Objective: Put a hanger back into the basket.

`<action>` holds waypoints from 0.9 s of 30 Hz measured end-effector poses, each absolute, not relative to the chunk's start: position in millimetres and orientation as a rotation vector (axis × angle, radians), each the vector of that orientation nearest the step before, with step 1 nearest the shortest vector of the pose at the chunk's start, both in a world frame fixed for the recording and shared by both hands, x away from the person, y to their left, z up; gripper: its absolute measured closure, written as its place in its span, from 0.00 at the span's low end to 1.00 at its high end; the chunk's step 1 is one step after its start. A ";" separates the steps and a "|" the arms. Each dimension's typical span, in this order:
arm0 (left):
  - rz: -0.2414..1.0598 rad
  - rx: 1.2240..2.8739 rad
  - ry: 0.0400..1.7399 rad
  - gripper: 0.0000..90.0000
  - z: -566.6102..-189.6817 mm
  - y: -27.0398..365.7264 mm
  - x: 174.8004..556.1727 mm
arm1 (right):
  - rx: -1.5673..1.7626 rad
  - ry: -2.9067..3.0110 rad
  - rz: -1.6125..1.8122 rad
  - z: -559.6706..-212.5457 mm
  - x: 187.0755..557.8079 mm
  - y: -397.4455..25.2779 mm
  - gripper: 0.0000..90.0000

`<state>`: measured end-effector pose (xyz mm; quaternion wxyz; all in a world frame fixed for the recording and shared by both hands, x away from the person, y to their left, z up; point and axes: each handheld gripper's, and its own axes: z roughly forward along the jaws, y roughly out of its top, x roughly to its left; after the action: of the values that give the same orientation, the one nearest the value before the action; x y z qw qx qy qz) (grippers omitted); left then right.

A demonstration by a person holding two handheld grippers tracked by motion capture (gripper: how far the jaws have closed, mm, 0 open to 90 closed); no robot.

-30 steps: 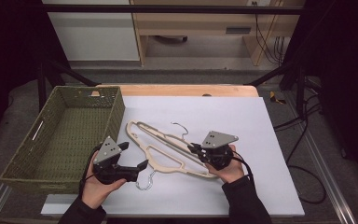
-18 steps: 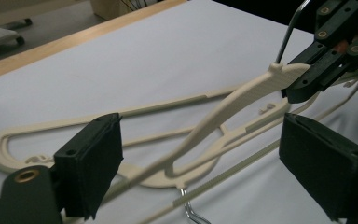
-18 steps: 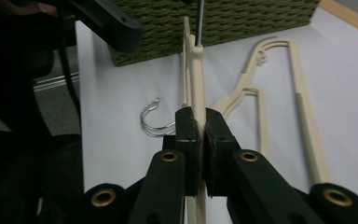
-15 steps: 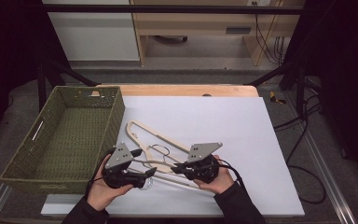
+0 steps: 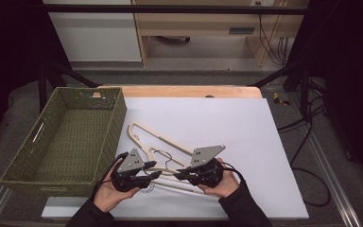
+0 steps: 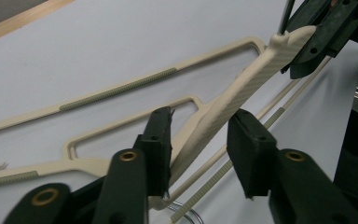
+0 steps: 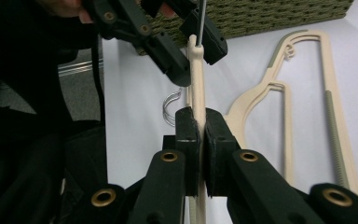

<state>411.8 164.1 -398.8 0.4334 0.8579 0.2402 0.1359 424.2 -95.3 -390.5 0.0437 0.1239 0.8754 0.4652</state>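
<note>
Between the two grippers, near the front edge of the table: a cream plastic clothes hanger with ribbed arms (image 5: 168, 169). Clamped at one arm by the right gripper (image 5: 177, 174), with both black pads pressed flat against the plastic, as seen along the jaws in the right gripper view (image 7: 198, 123). Framed at the neck by the left gripper (image 5: 155, 170), but not pinched. In the left gripper view (image 6: 203, 126) the jaws stand released, with the cream arm (image 6: 242, 88) passing slantwise between them, close to one pad and apart from the other.

Under and behind this hanger, flat on the white table sheet (image 5: 217, 123): a second cream plastic hanger of the same shape (image 5: 160, 137). Crossed over by the held one in the left gripper view (image 6: 116, 91). Beside the jaws in the right gripper view (image 7: 328, 93). Near the left gripper, on the sheet, a thin silver wire hook (image 7: 170, 109); cannot tell to which hanger it belongs.

Around each gripper, a hand: left hand (image 5: 106, 194) and right hand (image 5: 222, 184), in dark sleeves, coming in from the bottom.

At the left of the sheet, just beside the flat hanger's far end, a green woven rectangular basket (image 5: 118, 118). Inside it, bare woven bottom and walls. Both hangers outside it, on the sheet.

Behind the sheet, a strip of pale wooden table edge (image 5: 184, 91).
</note>
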 end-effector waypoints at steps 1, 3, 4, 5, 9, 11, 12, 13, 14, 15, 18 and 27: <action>0.338 2.137 0.598 0.70 -398.8 164.1 411.8 | 0.379 2.676 1.422 -390.5 424.2 -95.3 0.96; 0.345 2.144 0.593 0.71 -398.7 163.3 410.8 | 0.374 2.684 1.426 -390.8 424.7 -96.2 0.96; 0.357 2.161 0.588 0.72 -398.1 162.4 409.9 | 0.381 2.692 1.431 -391.3 425.2 -97.0 0.96; 0.357 2.161 0.588 0.73 -398.1 162.4 409.9 | 0.381 2.692 1.431 -391.3 425.2 -97.0 0.96; 0.380 2.183 0.584 0.76 -396.3 159.1 405.6 | 0.394 2.670 1.420 -390.9 425.5 -97.9 0.91; 0.382 2.188 0.582 0.78 -396.1 156.9 403.8 | 0.416 2.653 1.398 -390.4 425.7 -99.4 0.87; 0.388 2.190 0.583 0.79 -395.9 155.7 402.9 | 0.420 2.642 1.399 -390.6 426.4 -100.1 0.86; 0.384 2.192 0.582 0.80 -395.7 154.6 402.0 | 0.433 2.635 1.393 -390.7 426.6 -100.7 0.84; 0.376 2.192 0.578 0.81 -395.4 154.0 401.4 | 0.437 2.625 1.390 -391.0 426.7 -101.2 0.81; 0.371 2.190 0.582 0.82 -395.0 153.2 400.2 | 0.440 2.604 1.394 -391.2 427.2 -101.5 0.79; 0.356 2.184 0.571 0.86 -393.4 151.6 397.8 | 0.458 2.566 1.403 -390.4 427.5 -103.4 0.73; 0.317 2.153 0.578 0.96 -390.0 145.6 389.6 | 0.505 2.454 1.454 -386.4 427.5 -109.5 0.55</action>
<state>389.6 145.6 -390.0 0.4304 0.8630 0.2319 0.1272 427.5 -109.5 -386.4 0.1223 0.1732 0.8408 0.4982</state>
